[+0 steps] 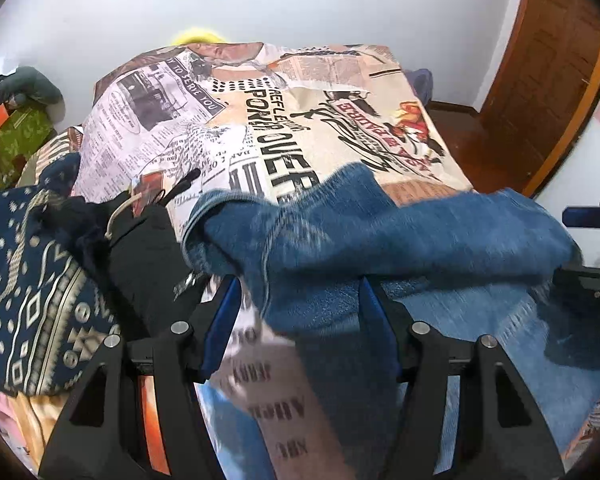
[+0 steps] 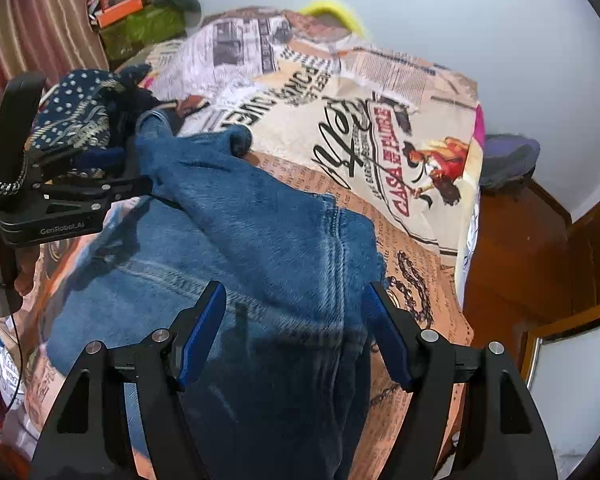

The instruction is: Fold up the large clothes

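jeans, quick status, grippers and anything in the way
Left gripper and right gripper open over denim. Jeans bunched on printed bedspread. Clothes pile close by left.

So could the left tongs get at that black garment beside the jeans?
Probably yes. The black garment lies uncovered just left of the left tongs, though denim from the jeans sits between the fingers.

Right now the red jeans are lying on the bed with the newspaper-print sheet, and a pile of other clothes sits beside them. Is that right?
Not quite: the jeans are blue denim, not red, as the right wrist view shows clearly. The rest holds: they lie on the bed's newspaper-print sheet, and a pile of other clothes sits beside them.
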Motion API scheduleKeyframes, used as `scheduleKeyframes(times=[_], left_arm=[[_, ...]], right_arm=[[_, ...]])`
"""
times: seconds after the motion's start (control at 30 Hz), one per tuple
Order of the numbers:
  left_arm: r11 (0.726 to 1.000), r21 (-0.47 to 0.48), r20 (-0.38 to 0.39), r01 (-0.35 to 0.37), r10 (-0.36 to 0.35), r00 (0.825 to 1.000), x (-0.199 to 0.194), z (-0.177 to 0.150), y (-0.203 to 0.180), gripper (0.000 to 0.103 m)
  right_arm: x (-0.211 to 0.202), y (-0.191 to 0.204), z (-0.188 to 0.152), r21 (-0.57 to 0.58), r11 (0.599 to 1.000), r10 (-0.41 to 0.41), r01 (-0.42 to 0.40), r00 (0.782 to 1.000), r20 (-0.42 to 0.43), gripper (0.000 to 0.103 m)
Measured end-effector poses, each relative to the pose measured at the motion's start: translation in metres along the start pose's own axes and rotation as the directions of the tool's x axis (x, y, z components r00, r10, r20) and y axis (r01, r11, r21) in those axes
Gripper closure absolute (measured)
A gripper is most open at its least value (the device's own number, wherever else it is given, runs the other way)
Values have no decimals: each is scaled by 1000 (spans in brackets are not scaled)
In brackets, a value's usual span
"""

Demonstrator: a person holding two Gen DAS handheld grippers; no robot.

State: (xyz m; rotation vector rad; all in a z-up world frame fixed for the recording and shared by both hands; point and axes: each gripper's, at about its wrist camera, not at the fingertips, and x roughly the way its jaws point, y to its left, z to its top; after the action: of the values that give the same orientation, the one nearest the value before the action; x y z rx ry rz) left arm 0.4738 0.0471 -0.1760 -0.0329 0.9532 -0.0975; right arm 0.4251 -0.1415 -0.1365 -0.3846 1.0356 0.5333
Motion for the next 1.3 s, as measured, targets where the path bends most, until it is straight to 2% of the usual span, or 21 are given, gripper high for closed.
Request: scheduleKeyframes(times=[0.1, 0.13, 0.23, 0.37, 0.53, 0.63, 0.73, 0.77, 0.83, 0.97, 1.07, 1.17, 1.3], left_arm=[[1000, -16, -15, -7, 7, 1000, 19, 12, 1, 42], [1000, -21, -25, -12, 11, 1000, 27, 15, 2, 39], [998, -62, -53, 16, -20, 998, 44, 23, 6, 36], [996, -80, -44, 29, -33, 998, 51, 28, 9, 30], [991, -123, -59, 57, -65, 996, 44, 25, 19, 29], [996, -68, -13, -57, 56, 998, 23, 21, 18, 29], [984, 19, 66, -176, 174, 983, 0, 17, 16, 29], [981, 31, 68, -191, 188, 980, -3, 17, 19, 29], [984, 32, 34, -173, 172, 985, 0, 18, 26, 29], [995, -35, -53, -94, 92, 994, 21, 20, 39, 29], [990, -118, -75, -71, 63, 995, 39, 22, 48, 29], [973, -204, -73, -108, 94, 993, 56, 26, 60, 25], [954, -278, -88, -112, 91, 992, 66, 30, 71, 25]], right_arm=[[13, -18, 6, 57, 998, -4, 5, 1000, -21, 35], [17, -26, 7, 83, 997, 3, 0, 1000, -31, 35], [34, -47, 4, 167, 986, 36, -25, 997, -66, 36], [48, -61, -4, 225, 972, 90, -71, 993, -75, 35], [53, -72, -12, 302, 942, 173, -148, 983, -56, 35], [49, -74, -17, 317, 935, 185, -162, 982, -43, 35], [42, -74, -24, 318, 934, 180, -161, 983, -33, 33], [39, -75, -28, 324, 931, 183, -165, 983, -27, 33], [38, -78, -33, 341, 922, 198, -180, 980, -17, 33], [36, -86, -45, 393, 893, 238, -221, 971, 6, 33], [36, -89, -52, 418, 875, 260, -243, 965, 17, 33], [35, -89, -56, 415, 876, 263, -245, 965, 15, 33], [29, -86, -56, 382, 898, 235, -218, 972, 3, 33]])
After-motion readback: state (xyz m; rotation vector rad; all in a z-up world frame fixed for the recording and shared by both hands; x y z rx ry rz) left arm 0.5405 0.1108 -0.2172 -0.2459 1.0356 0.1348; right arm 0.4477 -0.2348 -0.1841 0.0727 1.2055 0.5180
